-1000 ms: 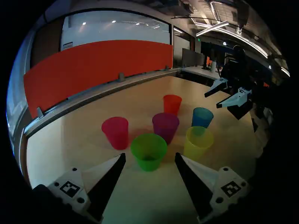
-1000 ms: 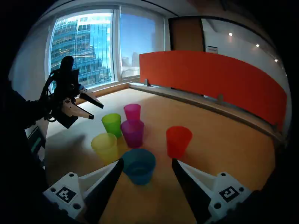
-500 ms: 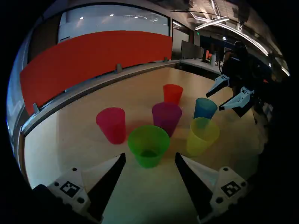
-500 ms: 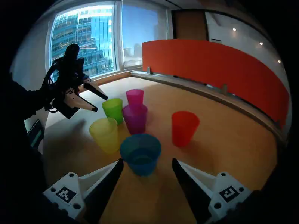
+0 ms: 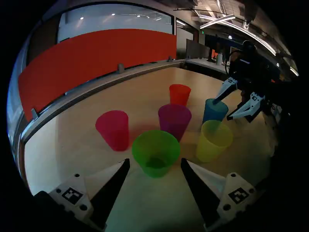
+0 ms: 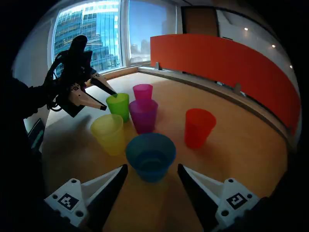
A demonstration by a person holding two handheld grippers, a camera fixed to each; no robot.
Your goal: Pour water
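Several coloured plastic cups stand on a wooden table. In the left gripper view the green cup (image 5: 156,152) sits just ahead of my open left gripper (image 5: 154,173), between its fingertips' line. Around it stand a pink cup (image 5: 112,129), a purple cup (image 5: 174,120), a yellow cup (image 5: 213,140), a blue cup (image 5: 214,110) and a red cup (image 5: 179,94). In the right gripper view the blue cup (image 6: 150,156) holds a little water and sits just ahead of my open right gripper (image 6: 151,170). The right gripper (image 5: 230,102) flanks the blue cup. The left gripper (image 6: 109,99) is by the green cup (image 6: 118,106).
An orange partition (image 5: 92,58) runs along the table's far edge. Large windows (image 6: 90,34) lie behind the left gripper. A dark-sleeved arm (image 6: 27,108) holds the left gripper at the table's edge. Bare tabletop (image 6: 239,154) lies right of the red cup (image 6: 198,127).
Both grippers have moved forward toward the cups: the green cup looms larger before the left gripper, the blue cup before the right. Both stay open.
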